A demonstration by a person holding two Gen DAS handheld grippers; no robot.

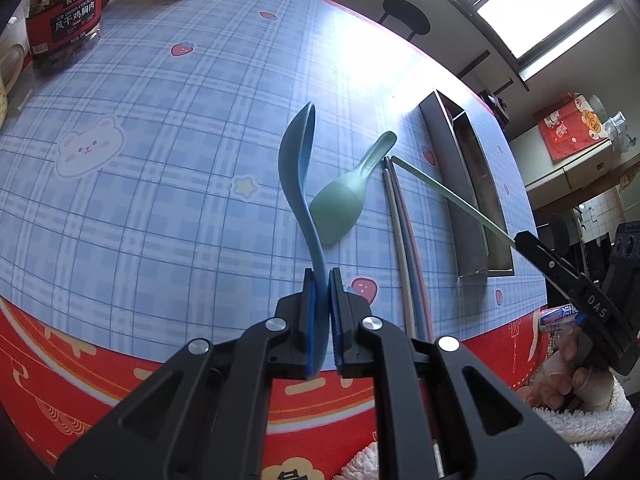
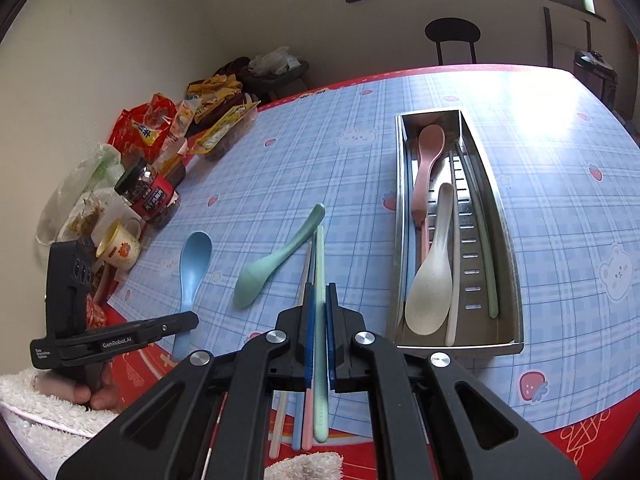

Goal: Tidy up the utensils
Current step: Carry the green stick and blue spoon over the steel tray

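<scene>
My left gripper is shut on the handle of a blue spoon, whose bowl points away over the checked tablecloth. In the right wrist view that spoon sticks out of the left gripper near the table's front edge. My right gripper is shut on a green chopstick, seen slanting above the table from the right gripper. A green spoon lies loose between them. White, blue and pink chopsticks lie beside it.
A steel tray at the right holds a pink spoon, a white spoon and a green chopstick. Snack packets, a jar and a mug crowd the left side. A chair stands beyond the far edge.
</scene>
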